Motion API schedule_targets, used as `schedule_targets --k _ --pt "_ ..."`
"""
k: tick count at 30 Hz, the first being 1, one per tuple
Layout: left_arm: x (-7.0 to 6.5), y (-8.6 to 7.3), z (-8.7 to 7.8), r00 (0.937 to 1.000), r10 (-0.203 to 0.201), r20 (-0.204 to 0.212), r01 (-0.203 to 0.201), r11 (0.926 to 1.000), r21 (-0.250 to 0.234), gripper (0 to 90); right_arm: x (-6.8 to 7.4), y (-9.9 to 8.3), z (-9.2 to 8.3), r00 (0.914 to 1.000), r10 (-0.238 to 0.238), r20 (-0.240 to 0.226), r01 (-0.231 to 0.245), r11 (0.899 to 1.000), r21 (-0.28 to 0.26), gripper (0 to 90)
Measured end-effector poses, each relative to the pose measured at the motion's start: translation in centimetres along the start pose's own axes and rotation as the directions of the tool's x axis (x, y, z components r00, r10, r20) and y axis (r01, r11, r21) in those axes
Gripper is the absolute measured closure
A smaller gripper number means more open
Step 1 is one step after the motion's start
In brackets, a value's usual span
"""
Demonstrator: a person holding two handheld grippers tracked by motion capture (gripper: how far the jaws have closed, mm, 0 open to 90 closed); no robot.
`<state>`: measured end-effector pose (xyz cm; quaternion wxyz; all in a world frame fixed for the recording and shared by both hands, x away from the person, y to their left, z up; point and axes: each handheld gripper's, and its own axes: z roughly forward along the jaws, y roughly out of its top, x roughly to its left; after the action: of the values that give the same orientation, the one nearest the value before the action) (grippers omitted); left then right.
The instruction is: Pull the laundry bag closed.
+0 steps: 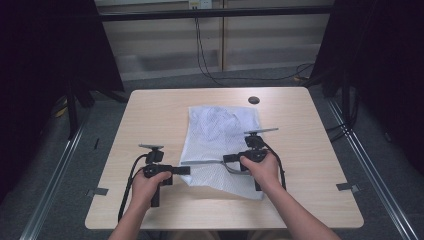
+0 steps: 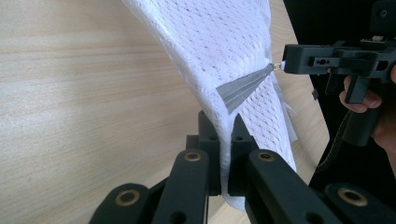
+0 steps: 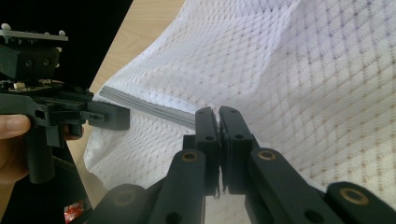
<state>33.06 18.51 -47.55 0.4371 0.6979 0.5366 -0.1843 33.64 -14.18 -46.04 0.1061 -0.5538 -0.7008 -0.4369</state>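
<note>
From the high view, a light wood table [image 1: 150, 115] sits on grey floor with dark curtains either side, and a white mesh bag [image 1: 220, 130] lies mid-table, lots of bare wood to its left and right. Left gripper view: the left gripper [image 2: 227, 122] is clamped on the bag's edge, near its grey zipper [image 2: 243, 86]. Right gripper view: the right gripper [image 3: 218, 116] is pinched tight on the zipper's end.
</note>
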Motion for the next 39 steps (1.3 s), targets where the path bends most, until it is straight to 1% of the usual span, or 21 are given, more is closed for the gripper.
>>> schedule_targets --k 2,5,11,12,14,16,19,20,22,24,28,29,32,39 --pt "0.00 0.01 -0.01 1.0000 0.000 -0.001 0.000 1.0000 -0.002 88.6 -0.14 0.02 -0.17 1.0000 0.006 -0.002 -0.006 1.000 -0.005 87.0" --pt "0.01 0.00 -0.01 1.0000 -0.002 0.001 0.002 1.0000 0.000 88.6 -0.22 -0.01 -0.29 1.0000 0.003 0.008 -0.003 1.000 -0.002 86.9" --pt "-0.02 0.01 -0.03 1.0000 0.001 -0.001 -0.001 1.0000 0.000 88.6 -0.25 -0.02 -0.40 1.0000 0.003 0.001 -0.003 1.000 -0.004 86.9" --pt "0.01 0.02 -0.07 1.0000 0.004 -0.001 -0.004 1.0000 0.002 88.6 -0.30 -0.02 -0.42 1.0000 -0.003 0.008 0.003 1.000 -0.005 87.0" --pt "0.04 0.02 -0.10 1.0000 0.005 0.000 -0.005 1.0000 0.001 88.6 -0.42 -0.01 -0.57 0.9999 0.002 0.012 -0.002 1.000 -0.004 86.9" --pt "0.01 0.01 -0.06 1.0000 0.003 0.001 -0.003 1.0000 0.002 88.6 -0.51 -0.02 -0.68 0.9999 0.011 0.005 -0.011 1.000 -0.007 86.9" --pt "-0.01 0.01 -0.04 1.0000 -0.004 0.001 0.004 1.0000 0.000 88.6 -0.51 -0.05 -0.74 1.0000 0.002 0.006 -0.002 1.000 -0.006 86.9" --pt "0.04 0.02 -0.09 1.0000 0.005 -0.001 -0.005 1.0000 0.002 88.6 -0.51 -0.04 -0.77 1.0000 0.004 0.005 -0.004 1.000 -0.007 86.9" --pt "0.05 0.02 -0.12 1.0000 0.003 0.005 -0.003 1.0000 0.001 88.6 -0.60 -0.01 -0.83 0.9999 0.002 0.013 -0.002 1.000 -0.008 86.9" --pt "0.02 0.02 -0.10 1.0000 0.007 -0.002 -0.007 1.0000 0.003 88.6 -0.64 -0.01 -0.86 0.9999 0.005 0.009 -0.005 1.000 -0.009 86.9" --pt "0.01 0.02 -0.08 1.0000 0.004 0.001 -0.004 1.0000 0.004 88.6 -0.65 0.02 -0.95 1.0000 0.002 0.007 -0.002 1.000 -0.009 87.0" --pt "0.02 0.02 -0.08 1.0000 0.003 0.001 -0.003 1.0000 0.004 88.6 -0.64 0.04 -0.98 0.9999 0.010 0.007 -0.010 1.000 -0.010 87.0" --pt "0.00 0.01 -0.03 1.0000 -0.004 0.002 0.004 1.0000 0.001 88.6 -0.69 0.05 -1.02 0.9999 0.011 0.007 -0.011 1.000 -0.011 86.9" --pt "0.00 0.02 -0.03 1.0000 -0.003 0.003 0.003 1.0000 0.003 88.6 -0.74 0.07 -1.06 0.9999 0.009 0.005 -0.009 1.000 -0.010 87.0"
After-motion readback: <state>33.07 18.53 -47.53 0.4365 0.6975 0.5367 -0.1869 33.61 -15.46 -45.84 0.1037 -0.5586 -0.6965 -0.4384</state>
